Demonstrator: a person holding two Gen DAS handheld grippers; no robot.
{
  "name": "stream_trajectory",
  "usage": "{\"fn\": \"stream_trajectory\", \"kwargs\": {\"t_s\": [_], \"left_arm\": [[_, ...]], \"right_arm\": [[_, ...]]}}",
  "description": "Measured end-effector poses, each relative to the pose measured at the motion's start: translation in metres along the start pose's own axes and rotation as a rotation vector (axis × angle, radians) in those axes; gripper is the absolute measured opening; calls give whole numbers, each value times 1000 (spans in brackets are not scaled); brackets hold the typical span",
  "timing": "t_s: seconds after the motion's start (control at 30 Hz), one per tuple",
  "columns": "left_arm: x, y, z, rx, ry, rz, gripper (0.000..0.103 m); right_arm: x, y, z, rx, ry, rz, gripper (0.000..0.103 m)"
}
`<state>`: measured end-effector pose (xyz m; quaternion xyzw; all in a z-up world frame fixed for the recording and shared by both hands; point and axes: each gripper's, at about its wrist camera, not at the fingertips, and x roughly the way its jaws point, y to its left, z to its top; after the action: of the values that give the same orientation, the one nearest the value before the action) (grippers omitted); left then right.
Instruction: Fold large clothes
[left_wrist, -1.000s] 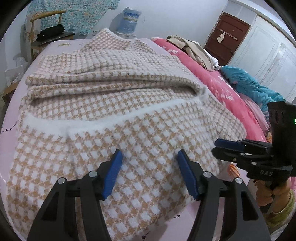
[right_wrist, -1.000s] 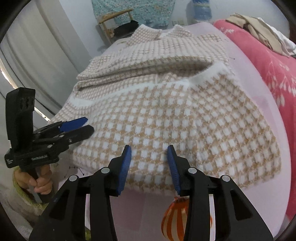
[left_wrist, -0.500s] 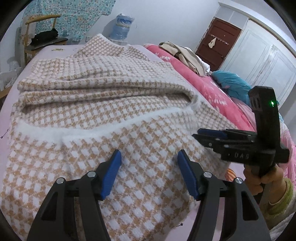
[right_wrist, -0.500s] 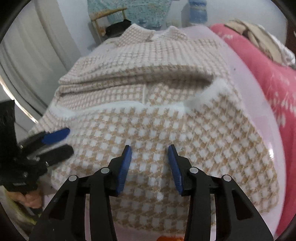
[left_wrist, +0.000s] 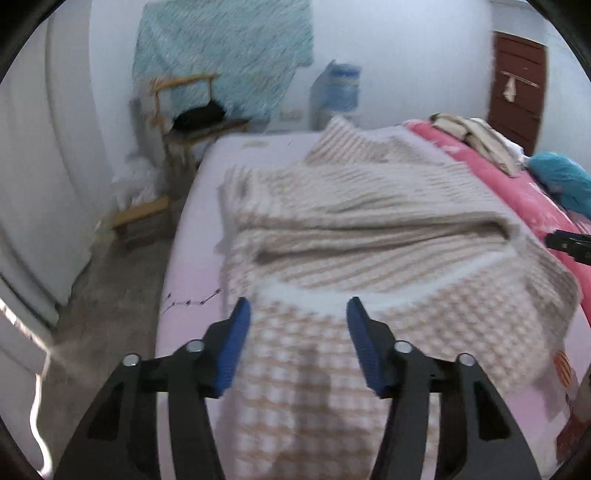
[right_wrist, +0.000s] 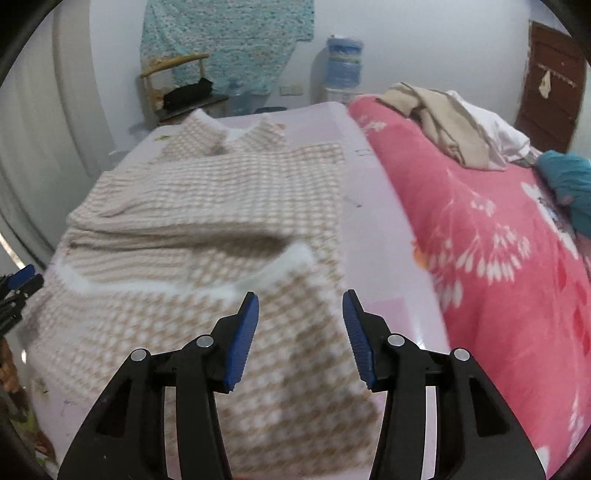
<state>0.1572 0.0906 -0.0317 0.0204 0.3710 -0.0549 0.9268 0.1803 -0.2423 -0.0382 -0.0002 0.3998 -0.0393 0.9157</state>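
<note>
Leftmost, pale curtain (left_wrist: 33, 184) along the wall, then a wooden chair (right_wrist: 173, 74) with a dark bundle on its seat, under a hanging turquoise patterned cloth (right_wrist: 229, 40). Further right against the far wall, a blue water bottle on a dispenser (right_wrist: 343, 62).

Centrally, spread flat over the pale pink bed sheet (left_wrist: 192, 236): the large beige-and-white houndstooth knit garment with fluffy white trim (left_wrist: 369, 236), collar toward the far wall, near part folded over so a white trim band runs across the middle.

Left hand-held gripper (left_wrist: 297, 314) with blue pads and black arms, poised over the garment's near left portion; jaws closing, halfway apart, gripping nothing, no cloth pinched between the pads. Right hand-held gripper (right_wrist: 299, 306) poised over the garment's near right edge, beside bare sheet; jaws opening, roughly half spread, likewise holding nothing.

Rightward, a pink floral quilt (right_wrist: 498, 258) alongside the garment, a heap of beige and white clothes (right_wrist: 450, 125) on top, a teal cloth (right_wrist: 569, 181) at the edge, and a dark red door (right_wrist: 550, 85) behind.
</note>
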Motion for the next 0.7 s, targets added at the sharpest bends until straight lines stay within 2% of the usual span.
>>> {"fn": "stream_trajectory", "kwargs": {"t_s": [0.03, 0.1, 0.13, 0.2, 0.3, 0.33, 0.4, 0.7], "left_arm": [[8, 4, 1, -11, 22, 4, 47], [28, 12, 2, -22, 85, 16, 36], [35, 15, 1, -31, 106, 6, 29], [40, 17, 0, -48, 119, -21, 25], [42, 20, 1, -50, 114, -27, 16], [41, 21, 1, -51, 110, -30, 14], [39, 20, 2, -45, 98, -26, 12], [5, 14, 26, -24, -54, -2, 10]], "right_arm": [[3, -1, 0, -1, 4, -3, 46], [13, -6, 3, 6, 21, -2, 45], [17, -6, 3, 8, 29, 0, 44], [25, -9, 3, 4, 45, -2, 41], [36, -11, 1, -9, 73, 3, 24], [39, -11, 0, -8, 84, 15, 12], [37, -8, -1, -12, 73, 15, 7], [-3, -9, 9, -14, -70, 12, 4]]}}
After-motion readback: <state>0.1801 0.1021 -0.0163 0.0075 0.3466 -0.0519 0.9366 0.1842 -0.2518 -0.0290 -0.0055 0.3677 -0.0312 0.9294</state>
